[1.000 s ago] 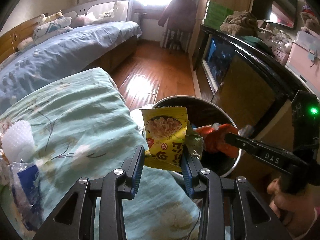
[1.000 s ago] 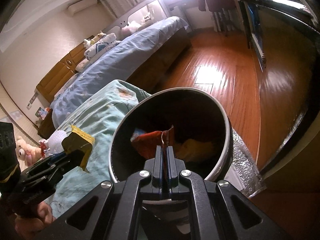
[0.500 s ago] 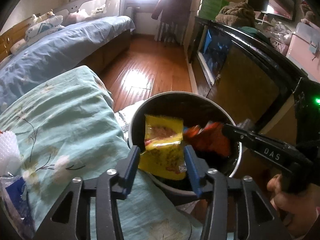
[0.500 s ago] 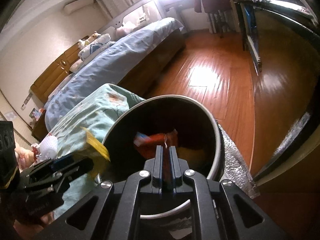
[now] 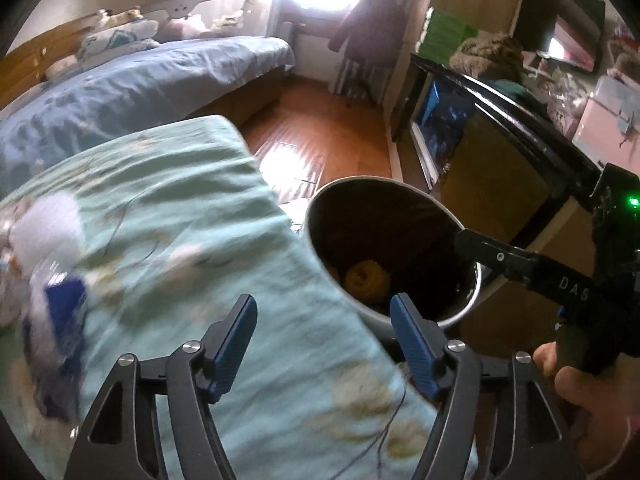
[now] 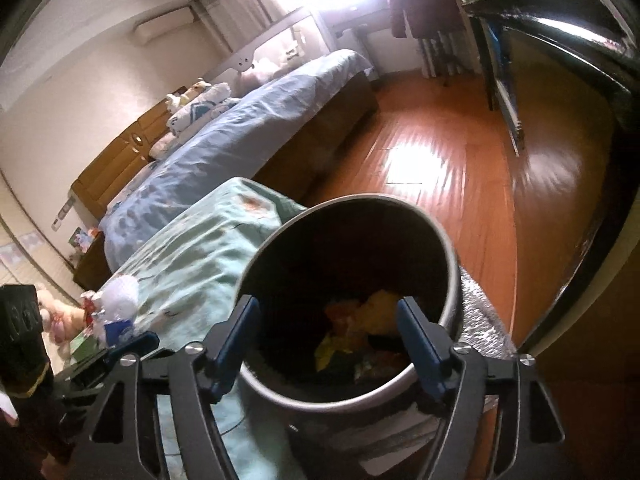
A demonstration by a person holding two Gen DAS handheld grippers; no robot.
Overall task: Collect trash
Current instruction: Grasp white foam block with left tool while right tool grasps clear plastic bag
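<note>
**A:** Where do your claws stand?

**B:** My left claw (image 5: 323,342) gapes wide with nothing between its blue pads; its jaws have just been opening. It hangs low in the frame, over the edge of the green floral cloth (image 5: 168,216), beside the trash bin (image 6: 448,264). My right claw (image 6: 327,338) is wide too, jaws just opened, empty, straight above the bin's mouth.

**A:** And the trash?

**B:** Yellow and red wrappers (image 6: 360,328) lie at the bottom of the bin, centre of the right view. More waits at the left edge of the left view: a white foam net (image 5: 48,232) and a blue-and-clear packet (image 5: 64,304), blurred, on the cloth.

**A:** What could go wrong from here?

**B:** The bin sits tight against the draped cloth. If I swing my left claw toward the pile carelessly, a finger could snag the fabric and drag the litter off, or knock the bin's rim and tip it. The foam net looks light and springy; a shallow pinch could let it slip away.
</note>
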